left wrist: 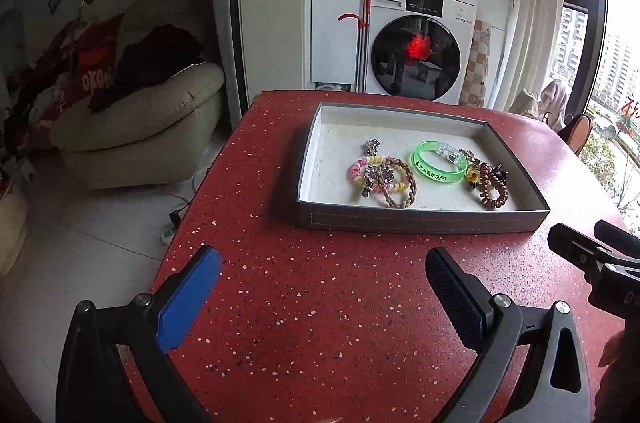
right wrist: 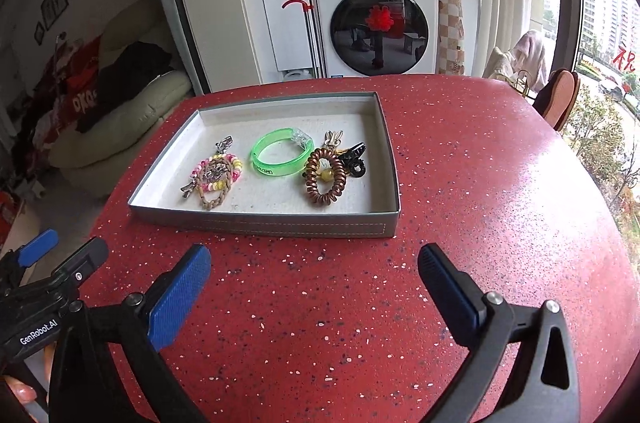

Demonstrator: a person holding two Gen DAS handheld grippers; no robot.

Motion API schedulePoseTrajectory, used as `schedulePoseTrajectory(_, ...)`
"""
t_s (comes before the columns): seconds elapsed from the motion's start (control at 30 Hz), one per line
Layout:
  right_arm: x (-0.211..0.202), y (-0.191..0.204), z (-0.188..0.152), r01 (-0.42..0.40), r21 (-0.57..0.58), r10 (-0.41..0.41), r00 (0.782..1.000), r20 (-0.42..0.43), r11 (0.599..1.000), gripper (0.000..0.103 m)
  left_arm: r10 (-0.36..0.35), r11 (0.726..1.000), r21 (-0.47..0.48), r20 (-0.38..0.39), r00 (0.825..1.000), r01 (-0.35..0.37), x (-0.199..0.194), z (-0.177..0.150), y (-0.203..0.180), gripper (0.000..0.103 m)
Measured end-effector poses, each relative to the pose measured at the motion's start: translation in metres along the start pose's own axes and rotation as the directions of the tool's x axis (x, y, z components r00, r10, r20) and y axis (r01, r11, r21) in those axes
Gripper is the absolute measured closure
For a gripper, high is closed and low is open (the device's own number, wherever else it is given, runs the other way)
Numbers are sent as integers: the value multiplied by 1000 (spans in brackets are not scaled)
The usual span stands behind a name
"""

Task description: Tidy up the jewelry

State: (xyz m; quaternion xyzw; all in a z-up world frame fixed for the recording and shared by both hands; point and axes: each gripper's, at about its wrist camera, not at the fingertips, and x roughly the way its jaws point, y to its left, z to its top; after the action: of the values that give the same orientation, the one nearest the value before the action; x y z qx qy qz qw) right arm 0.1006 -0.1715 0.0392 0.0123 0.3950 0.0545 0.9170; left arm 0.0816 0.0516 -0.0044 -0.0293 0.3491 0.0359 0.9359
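1. The jewelry sits inside the tray (right wrist: 192, 219), a shallow grey box on the red table (right wrist: 460, 183). All places below are given from the tray.
2. In the tray's left part lies a heap: a pink-and-yellow coil tie (right wrist: 236, 165), a braided tan tie (right wrist: 216, 199) over it and a metal clip (right wrist: 188, 187).
3. At the tray's middle lies the green bangle (right wrist: 276, 159), apart from the left heap.
4. In the tray's right part, just beside the bangle, a brown coil tie (right wrist: 324, 179) lies with a black claw clip (right wrist: 356, 159) and a small yellow charm (right wrist: 326, 176); whether they are tangled I cannot tell.
5. Both tongs hang on the near side of the tray, over bare table. The left gripper (left wrist: 324, 287) stands wide open and holds nothing. The right gripper (right wrist: 314, 283) is also spread fully, nothing between its pads.
6. Everything seems to be in the tray already, so I judge the task near its end, or a tidy-up of the heaps is due.
7. If a heap is to be parted, go for the top piece first, likely the metal clip, and pinch it at a free edge.
8. Come down steeply so the lower finger clears the tray's near wall.
9. Lift slowly; coil ties snag and may drag a neighbour along.
10. The tray looks light: steady its near wall with the idle tongs if it shifts.
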Motion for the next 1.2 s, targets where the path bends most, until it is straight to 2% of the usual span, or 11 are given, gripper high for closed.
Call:
schedulePoseTrajectory(0.47,-32,7,-22,119,-41,-113,987,113,992,0,19,999,42,38,999,-21,-19,-21,-9,0)
schedulePoseTrajectory(0.73,-41,4,-23,118,-23,-114,985,129,993,0,25,999,44,66,997,-28,-29,-19,-12,0)
schedulePoseTrajectory(1.2,-47,3,-25,117,-15,-114,984,139,993,0,28,998,59,69,997,-32,-36,-20,-18,0)
